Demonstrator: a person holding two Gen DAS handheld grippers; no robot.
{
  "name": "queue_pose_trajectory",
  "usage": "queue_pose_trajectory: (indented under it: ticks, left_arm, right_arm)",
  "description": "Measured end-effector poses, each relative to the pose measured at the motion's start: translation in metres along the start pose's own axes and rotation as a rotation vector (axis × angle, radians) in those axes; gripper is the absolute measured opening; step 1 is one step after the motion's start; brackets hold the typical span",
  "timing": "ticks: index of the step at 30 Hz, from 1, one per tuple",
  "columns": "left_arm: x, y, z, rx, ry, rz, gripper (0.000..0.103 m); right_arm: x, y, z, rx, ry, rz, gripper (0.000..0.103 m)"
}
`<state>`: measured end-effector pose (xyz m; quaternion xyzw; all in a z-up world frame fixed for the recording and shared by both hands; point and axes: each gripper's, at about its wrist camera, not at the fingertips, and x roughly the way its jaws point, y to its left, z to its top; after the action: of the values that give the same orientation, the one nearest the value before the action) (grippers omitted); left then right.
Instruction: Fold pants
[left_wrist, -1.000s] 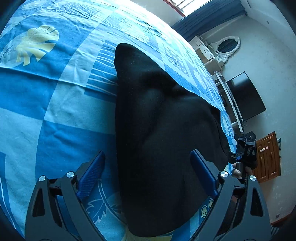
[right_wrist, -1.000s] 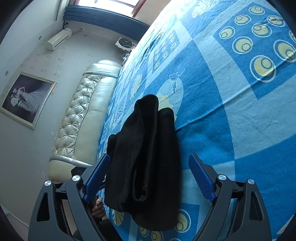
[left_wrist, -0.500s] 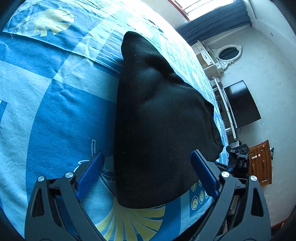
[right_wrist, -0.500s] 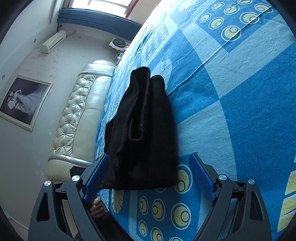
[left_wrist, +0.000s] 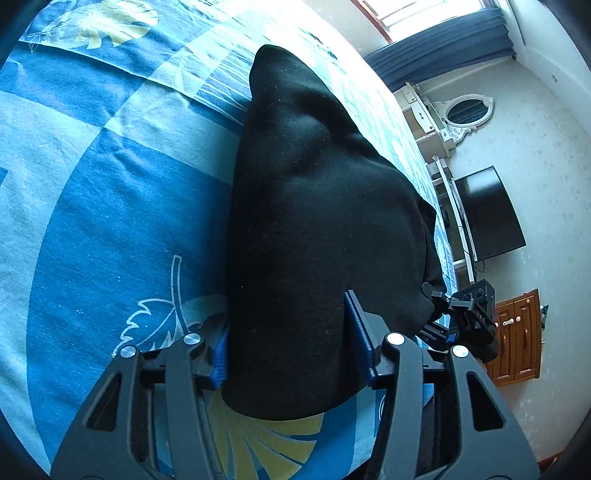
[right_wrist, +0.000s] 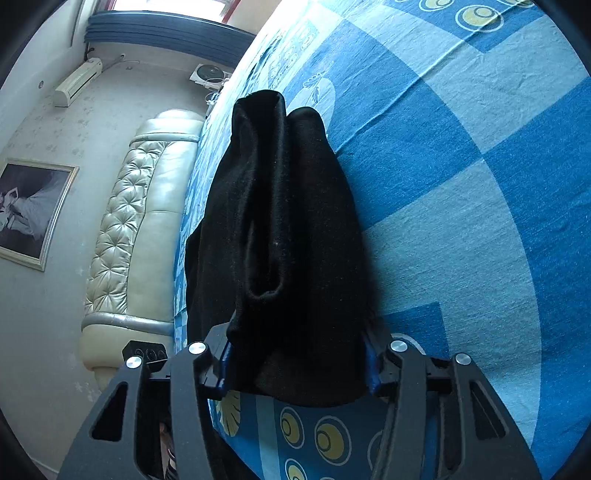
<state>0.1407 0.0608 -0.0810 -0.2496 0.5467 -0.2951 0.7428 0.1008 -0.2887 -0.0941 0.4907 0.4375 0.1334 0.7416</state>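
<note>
Black pants (left_wrist: 317, 229) lie already doubled over on the blue patterned bedsheet (left_wrist: 110, 206), near end almost at the bed's near edge, far end running up toward the middle of the bed.

Change since a second ago: both claws were spread wide, straddling the near end with clear sheet showing inside each blue pad. Now both sit lower and further in over the fabric, and both are closing.

Left gripper (left_wrist: 288, 343): jaws closing, near corner of the pants between them, pads against the cloth on both sides, so it is pinching that corner.

Right gripper (right_wrist: 297, 363): jaws closing, the other near corner, bunched and thick, fills the gap from pad to pad. Also pinching.

In the left wrist view the right gripper shows at the pants' far side by the bed's edge, so the two grips sit on opposite corners of one end.

Read: grasp phase ending. Likely next is lifting this end and carrying it over to the far end. Risk: the right side's bunched layers may not all be caught.
</note>
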Motion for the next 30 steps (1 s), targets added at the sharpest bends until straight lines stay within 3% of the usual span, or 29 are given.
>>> queue_pose_trajectory:
  ticks: [4, 30]
  left_arm:
    - [-0.005, -0.017, -0.001, 0.064, -0.022, 0.054, 0.033]
    - [-0.008, -0.031, -0.012, 0.087, -0.024, 0.122, 0.030]
  right_arm:
    - [-0.006, 0.009, -0.002, -0.034, -0.008, 0.001, 0.035]
    - [-0.029, -0.001, -0.029, -0.005, 0.003, 0.039, 0.034]
